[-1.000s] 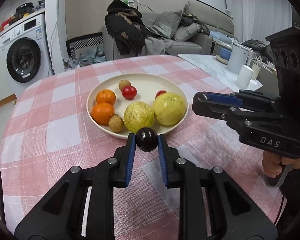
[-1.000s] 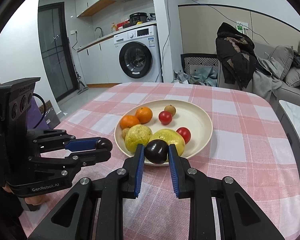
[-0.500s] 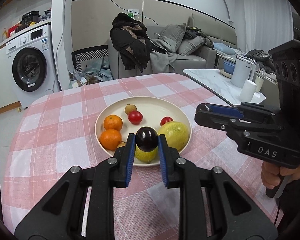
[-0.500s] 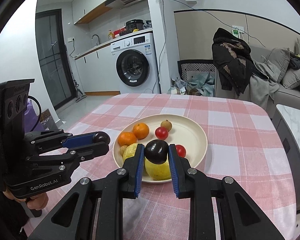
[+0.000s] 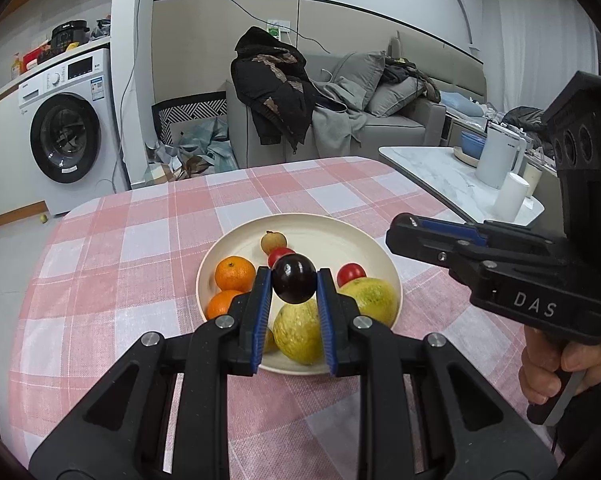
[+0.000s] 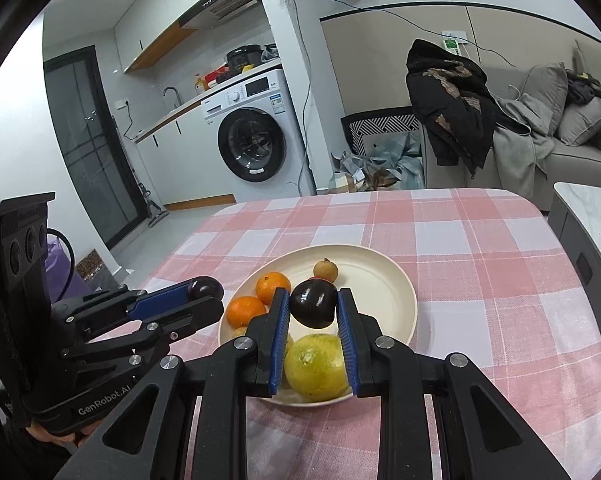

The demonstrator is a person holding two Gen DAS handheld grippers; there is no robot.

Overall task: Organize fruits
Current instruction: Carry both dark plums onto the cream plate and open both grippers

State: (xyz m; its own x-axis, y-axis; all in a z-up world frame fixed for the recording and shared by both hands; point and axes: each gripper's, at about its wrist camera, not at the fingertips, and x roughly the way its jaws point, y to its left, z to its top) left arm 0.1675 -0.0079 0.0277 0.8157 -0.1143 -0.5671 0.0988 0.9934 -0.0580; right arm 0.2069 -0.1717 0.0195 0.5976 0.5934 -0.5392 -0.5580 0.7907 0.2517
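Two dark fruits are held above the round cream plate (image 5: 380, 256), one in each claw. The left claw (image 5: 293, 286) is closed on a small, round, glossy dark-purple plum (image 5: 293, 283), pinched between its blue-padded fingers (image 5: 261, 304) and seen from the side in the right wrist view (image 6: 207, 289). The right claw (image 6: 313, 307) is closed on a larger, glossy, near-black fruit tapering to a point at its underside (image 6: 314, 306); in the left wrist view this claw (image 5: 404, 226) is seen from the side at the right, and the fruit it grips is hidden there.

The plate rests on the pink-and-white checked surface (image 6: 480, 248). Two bright orange mandarins (image 6: 273, 288) lie side by side at its left. A small tan, rough-skinned round fruit (image 6: 325, 270) sits toward the far side, with a small shiny red tomato (image 5: 278, 254) just beside it and partly covered by the plum. A second red tomato (image 5: 351, 274) lies at the right, touching a large yellow-green citrus with mottled skin (image 5: 370, 300). A second yellow-green citrus (image 5: 298, 334) lies at the near rim, between the left claw's fingers in view.
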